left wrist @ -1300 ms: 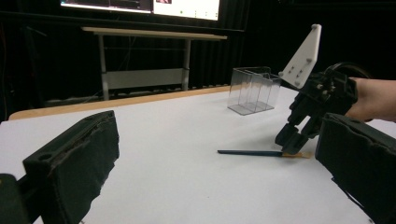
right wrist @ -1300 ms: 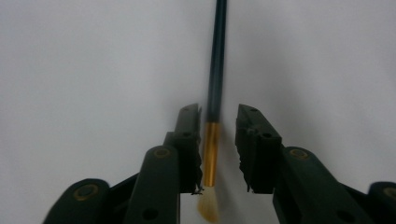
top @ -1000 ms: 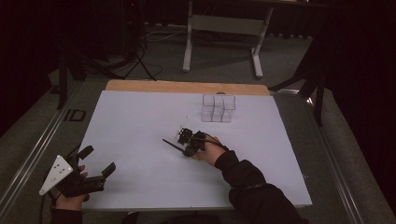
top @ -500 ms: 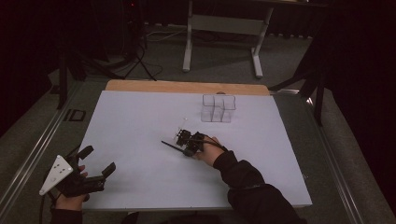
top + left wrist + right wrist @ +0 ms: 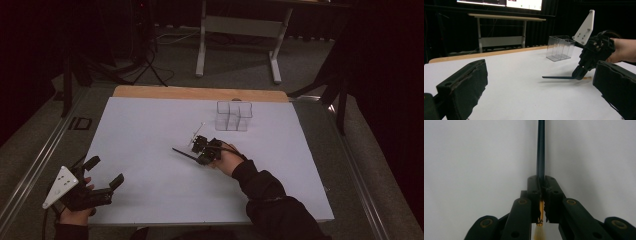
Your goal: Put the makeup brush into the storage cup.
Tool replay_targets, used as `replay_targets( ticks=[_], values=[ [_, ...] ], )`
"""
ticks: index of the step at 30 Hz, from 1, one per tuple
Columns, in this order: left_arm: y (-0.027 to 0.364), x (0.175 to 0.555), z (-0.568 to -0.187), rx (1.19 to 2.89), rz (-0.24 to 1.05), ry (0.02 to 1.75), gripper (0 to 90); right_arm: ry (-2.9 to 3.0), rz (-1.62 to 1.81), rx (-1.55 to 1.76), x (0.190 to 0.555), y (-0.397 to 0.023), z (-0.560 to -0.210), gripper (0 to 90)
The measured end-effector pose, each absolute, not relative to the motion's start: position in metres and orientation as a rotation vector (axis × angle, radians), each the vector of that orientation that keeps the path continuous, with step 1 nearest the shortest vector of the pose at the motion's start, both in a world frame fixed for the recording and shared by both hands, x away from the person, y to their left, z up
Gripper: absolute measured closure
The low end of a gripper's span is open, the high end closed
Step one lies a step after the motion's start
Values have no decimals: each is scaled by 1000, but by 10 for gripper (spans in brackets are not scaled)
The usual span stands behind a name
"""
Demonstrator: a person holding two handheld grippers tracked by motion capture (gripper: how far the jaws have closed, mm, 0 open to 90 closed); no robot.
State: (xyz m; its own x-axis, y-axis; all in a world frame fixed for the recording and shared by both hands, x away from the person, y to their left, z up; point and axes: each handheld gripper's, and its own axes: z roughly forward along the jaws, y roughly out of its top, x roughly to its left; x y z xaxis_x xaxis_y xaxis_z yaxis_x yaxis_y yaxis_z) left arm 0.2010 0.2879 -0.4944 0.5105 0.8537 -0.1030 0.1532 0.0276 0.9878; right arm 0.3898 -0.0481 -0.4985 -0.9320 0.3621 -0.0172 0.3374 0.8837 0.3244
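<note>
Paintbrush (image 5: 540,150): low over the white tabletop (image 5: 150,130), near the clear box (image 5: 234,116).
Right tongs (image 5: 541,192): just squeezed together, clamped on the paintbrush.
Left tongs (image 5: 102,172): apart, holding nothing.

Clear compartment box (image 5: 234,116) upright on white table (image 5: 150,135), far side.

Room is staying dim, background falling to near black; the white table (image 5: 150,130) is catching soft overhead light and reading brightest. Shadows are lying faint under the right gripper (image 5: 200,156). High view is looking grainy and soft. Left gripper view is blurring its near jaws. Right gripper view is showing an even grey, no glare.
</note>
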Motion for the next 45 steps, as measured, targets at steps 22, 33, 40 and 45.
replay_targets(
  ticks=[22, 33, 40, 45],
  values=[
    [249, 209, -479, 1670, 678, 803, 2, 3042, 484, 488, 379, -101, -482, 838],
    [187, 233, -476, 1880, 603, 690, 2, 3098, 456, 477, 374, -124, -470, 837],
    [155, 247, -470, 2000, 605, 555, 2, 3152, 467, 428, 373, -131, -465, 837],
    [134, 255, -468, 2059, 638, 464, 15, 3164, 496, 410, 372, -133, -459, 837]
  ],
)
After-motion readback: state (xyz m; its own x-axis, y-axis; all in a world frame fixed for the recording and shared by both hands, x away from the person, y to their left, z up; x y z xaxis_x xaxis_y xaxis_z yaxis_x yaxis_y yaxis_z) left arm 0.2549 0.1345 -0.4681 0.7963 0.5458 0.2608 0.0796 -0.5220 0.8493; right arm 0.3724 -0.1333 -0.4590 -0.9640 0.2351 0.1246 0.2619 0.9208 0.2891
